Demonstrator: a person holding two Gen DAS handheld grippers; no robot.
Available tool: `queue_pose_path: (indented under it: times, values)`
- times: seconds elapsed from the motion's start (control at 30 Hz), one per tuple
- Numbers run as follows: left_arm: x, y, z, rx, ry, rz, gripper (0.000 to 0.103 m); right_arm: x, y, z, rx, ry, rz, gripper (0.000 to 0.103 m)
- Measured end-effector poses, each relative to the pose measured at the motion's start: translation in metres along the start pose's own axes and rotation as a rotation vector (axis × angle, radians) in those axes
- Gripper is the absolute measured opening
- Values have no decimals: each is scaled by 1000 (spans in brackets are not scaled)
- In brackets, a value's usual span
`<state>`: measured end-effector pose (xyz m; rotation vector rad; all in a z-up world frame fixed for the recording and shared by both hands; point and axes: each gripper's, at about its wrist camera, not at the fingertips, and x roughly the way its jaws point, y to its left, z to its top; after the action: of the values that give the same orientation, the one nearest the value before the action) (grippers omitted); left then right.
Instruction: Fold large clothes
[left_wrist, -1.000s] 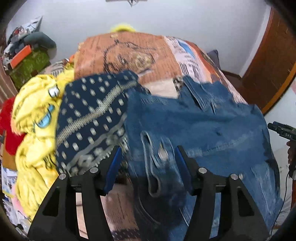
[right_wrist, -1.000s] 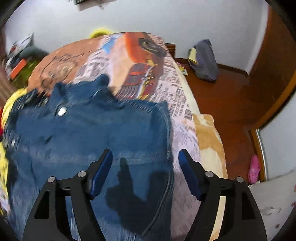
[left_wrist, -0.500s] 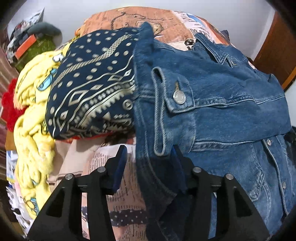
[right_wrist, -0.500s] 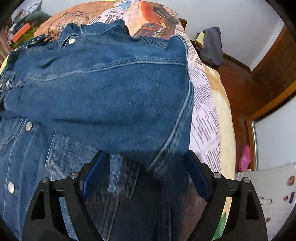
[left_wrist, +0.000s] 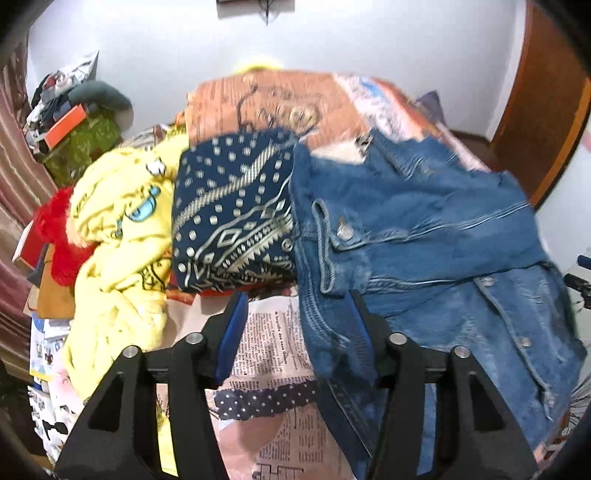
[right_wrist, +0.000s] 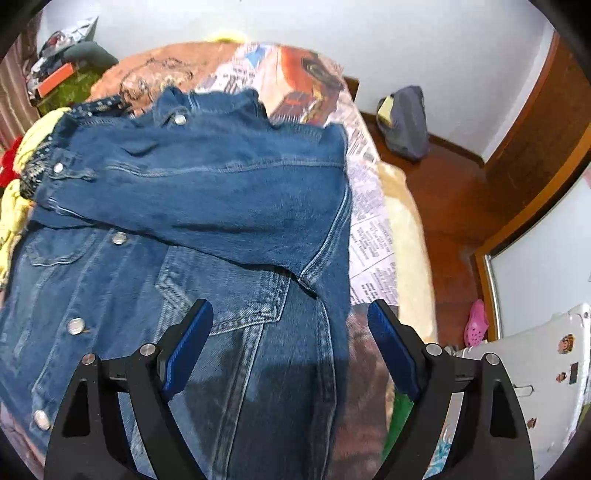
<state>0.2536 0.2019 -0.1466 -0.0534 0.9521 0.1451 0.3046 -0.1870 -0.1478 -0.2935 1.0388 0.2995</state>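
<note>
Hovering over denim jacket on bed: left gripper jaws spread around its cuff edge, right gripper jaws spread, holding nothing.

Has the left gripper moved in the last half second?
Yes. The left gripper has backed away from the denim jacket: the bed's far edge and wall, crowded to the top before, now sit lower and smaller.

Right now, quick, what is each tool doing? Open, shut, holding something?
Left tool: open, holding nothing; the denim jacket edge lies between its fingers, unpinched.
Right tool: open wide above the jacket, holding nothing.
</note>
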Motion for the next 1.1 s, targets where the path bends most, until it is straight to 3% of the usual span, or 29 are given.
queue_pose_path:
  times: [0.1,0.23,0.3,0.43,0.73,0.9,1.0,1.1]
  values:
    - [-25,-3,1,15,-47,-15,65,-15,-1,-7,14,-35,-3,83]
    - [-51,-4,-7,2,-81,-59,88,-34,-4,-22,40,-64,-11,83]
    - [-55,-6,-14,-12,-68,-100,90,-36,-9,-30,57,-60,-12,84]
    - [-39,-10,-33,-53,16,-177,90,-33,-18,-51,107,-23,5,84]
    - [38,-25,-98,-114,264,-205,90,2,-42,-93,290,111,140,83]
    - [57,-19,-117,-192,305,-236,90,20,-50,-98,376,127,207,84]
    - [59,-15,-121,-241,314,-305,79,22,-46,-92,363,105,221,81]
    - [60,-14,-122,-265,312,-351,65,27,-39,-86,327,104,209,69]
